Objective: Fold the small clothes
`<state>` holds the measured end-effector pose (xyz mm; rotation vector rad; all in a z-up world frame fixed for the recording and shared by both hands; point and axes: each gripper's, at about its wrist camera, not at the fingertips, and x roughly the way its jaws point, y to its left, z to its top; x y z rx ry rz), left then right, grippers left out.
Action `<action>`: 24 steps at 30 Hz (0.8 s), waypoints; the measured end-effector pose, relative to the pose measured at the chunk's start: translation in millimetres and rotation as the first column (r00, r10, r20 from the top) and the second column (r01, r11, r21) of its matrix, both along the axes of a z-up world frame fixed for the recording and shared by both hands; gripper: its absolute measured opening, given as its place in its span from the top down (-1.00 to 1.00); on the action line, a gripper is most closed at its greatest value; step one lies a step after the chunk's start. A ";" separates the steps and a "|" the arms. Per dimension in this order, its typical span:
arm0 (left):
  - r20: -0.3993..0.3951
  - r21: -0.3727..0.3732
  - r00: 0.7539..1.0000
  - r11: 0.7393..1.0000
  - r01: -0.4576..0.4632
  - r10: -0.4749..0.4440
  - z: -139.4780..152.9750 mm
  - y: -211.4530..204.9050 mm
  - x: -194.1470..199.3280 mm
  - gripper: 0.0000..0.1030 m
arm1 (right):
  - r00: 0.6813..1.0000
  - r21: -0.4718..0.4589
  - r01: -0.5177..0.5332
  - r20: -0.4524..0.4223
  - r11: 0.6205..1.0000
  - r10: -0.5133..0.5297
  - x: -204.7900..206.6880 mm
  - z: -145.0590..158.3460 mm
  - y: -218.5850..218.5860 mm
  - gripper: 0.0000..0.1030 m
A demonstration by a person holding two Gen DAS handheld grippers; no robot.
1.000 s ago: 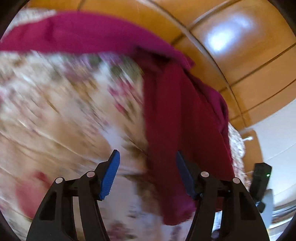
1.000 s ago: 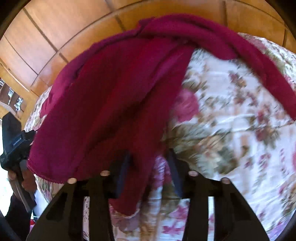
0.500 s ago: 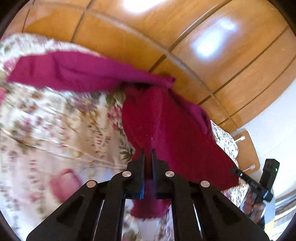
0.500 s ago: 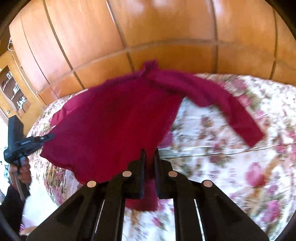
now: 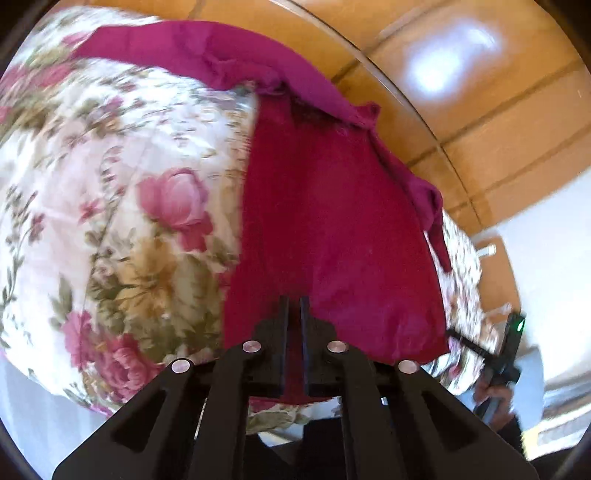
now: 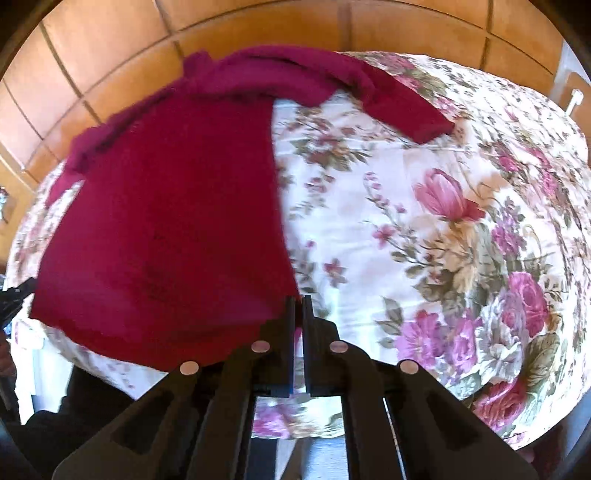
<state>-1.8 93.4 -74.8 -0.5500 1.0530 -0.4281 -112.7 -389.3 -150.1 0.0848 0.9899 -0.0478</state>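
A dark magenta long-sleeved top [image 5: 332, 221] lies spread over a floral bedspread [image 5: 122, 192]. My left gripper [image 5: 294, 301] is shut on the top's near hem at one bottom corner. My right gripper [image 6: 298, 299] is shut on the hem at the other bottom corner of the top [image 6: 166, 229]. One sleeve [image 6: 399, 103] stretches out to the right in the right wrist view; the same sleeve [image 5: 155, 44] runs to the upper left in the left wrist view. The other gripper [image 5: 506, 350] shows at the right edge of the left wrist view.
The floral bedspread [image 6: 443, 240] covers a bed whose near edge runs just in front of both grippers. Wooden wall panels [image 6: 258, 29] stand behind the bed. A white wall [image 5: 546, 258] is at the right.
Both grippers were open a second ago and have shut on the top's hem. The top has been lifted and pulled toward the bed's near edge, and its body now lies flatter.
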 end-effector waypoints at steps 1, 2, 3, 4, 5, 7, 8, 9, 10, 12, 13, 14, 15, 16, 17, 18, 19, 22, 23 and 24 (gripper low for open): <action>0.002 -0.017 0.999 0.999 -0.032 0.032 -1.0 9.4 -1.6 0.52 | 1.000 -0.034 0.012 -0.011 0.999 -0.013 0.8 -2.1 -0.5 1.00; 0.002 -0.024 0.998 0.998 -0.061 0.061 -2.0 16.4 -3.8 0.35 | 0.999 -0.034 0.030 -0.026 0.999 -0.031 1.3 -4.8 -5.2 1.00; -0.003 -0.027 0.996 0.996 -0.088 0.088 -4.8 23.9 -5.9 0.31 | 0.999 -0.028 0.044 -0.024 0.999 -0.045 0.1 -5.3 -7.0 1.00; -0.010 -0.031 0.995 0.995 -0.095 0.095 -6.7 29.5 -7.6 0.31 | 0.998 -0.034 0.060 -0.011 0.998 -0.060 -0.5 -2.4 -8.4 1.00; -0.022 -0.038 0.994 0.993 -0.107 0.107 -10.3 36.6 -10.3 0.31 | 0.998 -0.049 0.066 0.009 0.997 -0.066 -1.1 3.0 -7.5 1.00; -0.031 -0.065 0.994 0.992 -0.111 0.109 -14.2 41.4 -13.3 0.31 | 0.996 -0.060 0.060 0.074 0.996 -0.055 -0.9 19.5 0.4 0.92; -0.032 -0.088 0.995 0.991 -0.102 0.100 -16.2 40.7 -14.0 0.31 | 0.995 -0.055 0.054 0.091 0.997 -0.049 0.7 24.8 4.7 0.89; -0.032 -0.105 0.995 0.990 -0.093 0.091 -18.1 38.9 -14.3 0.31 | 0.993 -0.039 0.029 0.117 0.999 -0.024 5.1 32.0 15.1 0.63; -0.038 -0.128 0.997 0.989 -0.078 0.074 -20.9 33.6 -12.5 0.31 | 0.990 -0.031 0.007 0.140 0.999 -0.002 9.2 36.2 25.0 0.27; -0.056 -0.122 0.996 0.990 -0.075 0.069 -26.8 22.0 -6.3 0.31 | 0.983 -0.015 -0.059 0.172 0.998 0.060 20.7 40.6 49.3 0.15; -0.058 -0.113 0.996 0.991 -0.077 0.071 -28.1 18.1 -3.7 0.31 | 0.980 0.002 -0.092 0.177 0.996 0.090 28.4 41.1 63.7 0.14; -0.048 -0.093 0.996 0.993 -0.077 0.072 -27.2 13.4 -1.9 0.38 | 0.977 0.013 -0.113 0.181 0.994 0.109 35.6 41.7 75.6 0.12; -0.024 -0.057 0.997 0.995 -0.080 0.079 -22.4 7.6 -1.2 0.76 | 0.972 0.027 -0.146 0.188 0.989 0.138 46.7 41.3 94.9 0.10; 0.002 -0.027 0.996 0.996 -0.086 0.086 -16.3 5.5 -1.9 0.87 | 0.968 0.040 -0.173 0.193 0.984 0.162 53.3 40.5 107.4 0.10; 0.040 -0.003 0.995 0.996 -0.094 0.094 -6.7 3.1 -3.1 0.87 | 0.959 0.057 -0.213 0.203 0.975 0.197 61.9 38.3 125.6 0.10; 0.096 0.020 0.991 0.995 -0.094 0.092 7.7 2.0 -7.3 0.89 | 0.952 0.061 -0.239 0.210 0.969 0.222 67.2 37.0 137.8 0.10; 0.127 0.040 0.988 0.995 -0.089 0.084 16.2 0.9 -9.6 0.89 | 0.944 0.061 -0.270 0.214 0.961 0.251 71.8 35.8 153.0 0.10; 0.203 0.137 0.979 0.989 -0.057 0.028 38.5 -4.9 -17.3 0.90 | 0.913 0.058 -0.368 0.209 0.928 0.349 83.6 25.4 194.5 0.11; 0.200 0.151 0.979 0.987 -0.052 0.021 38.6 -5.8 -16.0 0.90 | 0.904 0.046 -0.394 0.198 0.918 0.378 87.5 19.0 208.3 0.11; 0.189 0.163 0.982 0.985 -0.054 0.022 36.2 -2.2 -15.3 0.89 | 0.902 0.040 -0.402 0.188 0.915 0.388 91.4 13.3 212.8 0.11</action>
